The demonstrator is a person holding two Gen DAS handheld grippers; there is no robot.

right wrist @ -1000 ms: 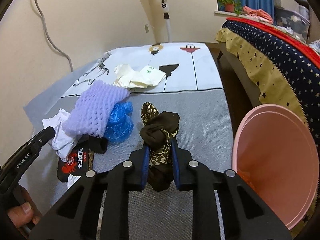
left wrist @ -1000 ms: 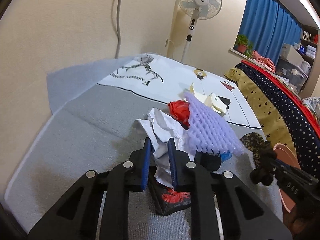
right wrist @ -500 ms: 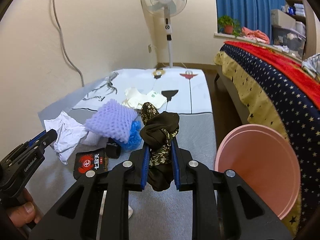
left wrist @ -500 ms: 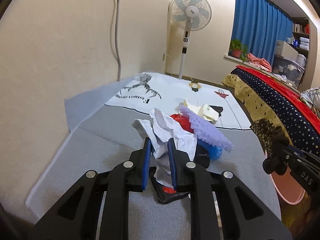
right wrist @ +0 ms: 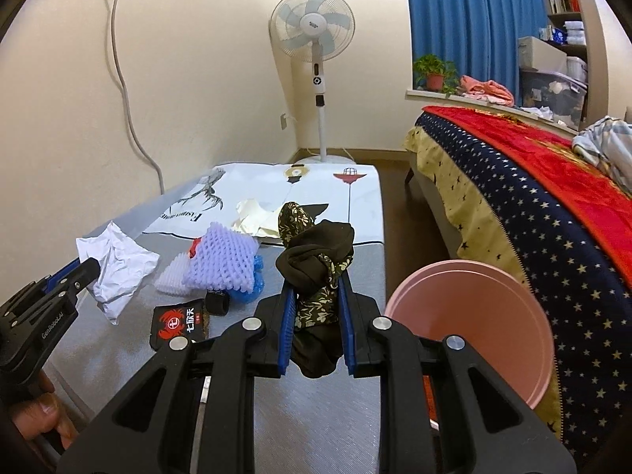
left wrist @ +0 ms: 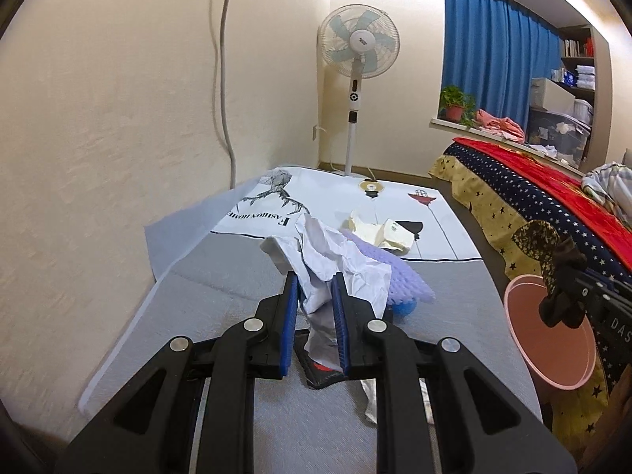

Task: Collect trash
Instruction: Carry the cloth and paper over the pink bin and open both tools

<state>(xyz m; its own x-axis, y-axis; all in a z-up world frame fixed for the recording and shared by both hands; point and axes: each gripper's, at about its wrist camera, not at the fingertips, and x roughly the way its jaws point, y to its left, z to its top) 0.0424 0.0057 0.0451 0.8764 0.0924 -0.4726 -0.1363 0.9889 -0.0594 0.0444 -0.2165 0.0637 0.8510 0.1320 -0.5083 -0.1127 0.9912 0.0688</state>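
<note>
My left gripper (left wrist: 315, 288) is shut on a crumpled white paper (left wrist: 339, 264), held up off the grey mat (left wrist: 221, 276). The right wrist view shows this gripper (right wrist: 85, 270) and its paper (right wrist: 118, 268) at the left. My right gripper (right wrist: 316, 296) is shut on a dark floral cloth bundle (right wrist: 312, 256), lifted above the mat, left of the pink bucket (right wrist: 474, 328). On the mat lie a purple foam net (right wrist: 223, 258), a white foam net (right wrist: 172, 276), blue plastic (right wrist: 254, 276), a black packet with a red crab (right wrist: 177, 324) and cream paper (right wrist: 252, 217).
A bed with a starred cover (right wrist: 533, 205) runs along the right, close behind the bucket. A standing fan (right wrist: 314, 27) is at the far end of the mat. The wall with a hanging cable (right wrist: 130, 110) borders the left. A hand (right wrist: 43, 410) grips the left tool.
Both grippers have risen with their loads. The white paper has come up off the pile. The cloth bundle has moved up and nearer the bucket, and more of the room shows.
</note>
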